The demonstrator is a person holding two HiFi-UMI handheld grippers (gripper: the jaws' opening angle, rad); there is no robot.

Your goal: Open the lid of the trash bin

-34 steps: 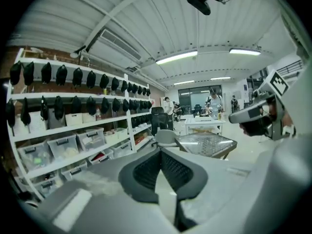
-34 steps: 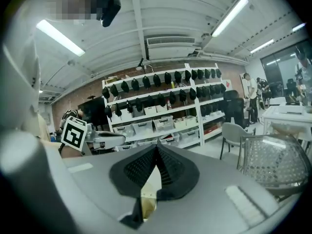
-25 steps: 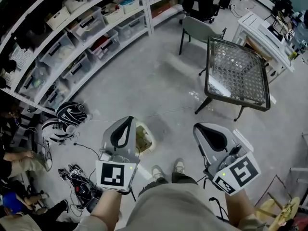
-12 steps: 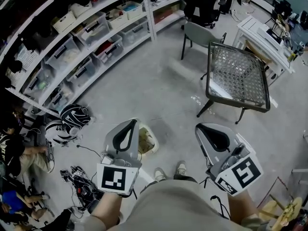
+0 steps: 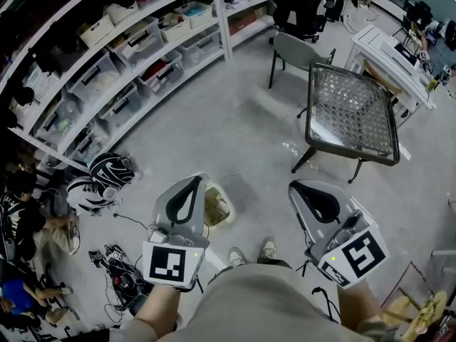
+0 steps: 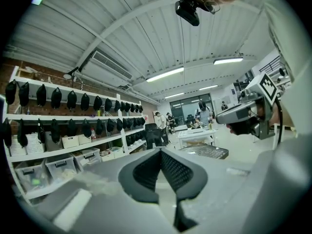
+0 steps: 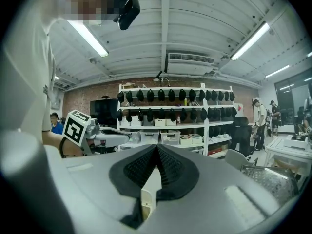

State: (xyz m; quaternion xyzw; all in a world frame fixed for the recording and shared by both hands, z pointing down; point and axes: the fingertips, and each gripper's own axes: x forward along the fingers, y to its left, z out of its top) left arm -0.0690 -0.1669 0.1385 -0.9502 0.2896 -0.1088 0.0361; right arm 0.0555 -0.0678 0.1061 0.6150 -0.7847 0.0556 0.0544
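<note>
At the far left, shelving [image 5: 121,70] with storage boxes ran along the wall. The left gripper [image 5: 196,182] hung in the air above the floor, its jaws pressed together at the tips with nothing between them, touching nothing. In the head view, the trash bin [image 5: 218,209] stood on the concrete floor just right of that gripper and was partly hidden by it; whether its lid was up could not be told. The right gripper [image 5: 298,189] was likewise closed and empty, well apart from the bin. Beyond it stood a glass-topped table [image 5: 349,105].
</note>
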